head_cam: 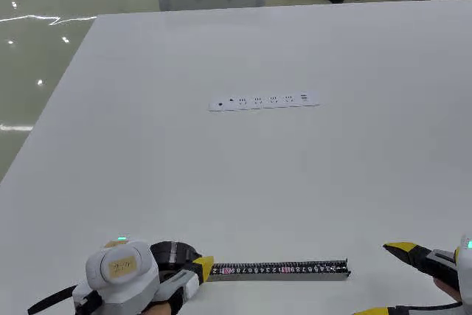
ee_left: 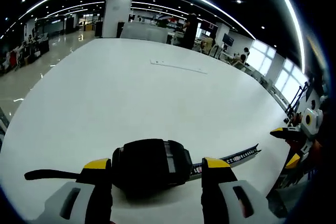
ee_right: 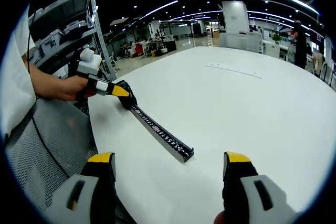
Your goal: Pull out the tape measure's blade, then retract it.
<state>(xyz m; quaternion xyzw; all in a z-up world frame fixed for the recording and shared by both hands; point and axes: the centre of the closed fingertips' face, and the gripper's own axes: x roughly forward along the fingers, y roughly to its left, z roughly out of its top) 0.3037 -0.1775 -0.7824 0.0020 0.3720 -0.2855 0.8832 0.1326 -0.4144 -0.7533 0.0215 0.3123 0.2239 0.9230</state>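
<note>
My left gripper (ee_left: pixel 156 163) has the tape measure (ee_left: pixel 149 170) pinched between its jaws, with the blade (ee_right: pixel 160 132) tip lying just ahead of my right gripper (ee_right: pixel 169 157), jaws wide open.

White table (head_cam: pixel 221 182), flat and plain: black tape measure (head_cam: pixel 173 254) on it between the jaws of the left claw (ee_left: pixel 156 163), blade (head_cam: pixel 280 268) lying flat toward the right claw (ee_right: pixel 169 157), tip apart from it; white power strip (head_cam: pixel 264 101) well ahead of both.
</note>
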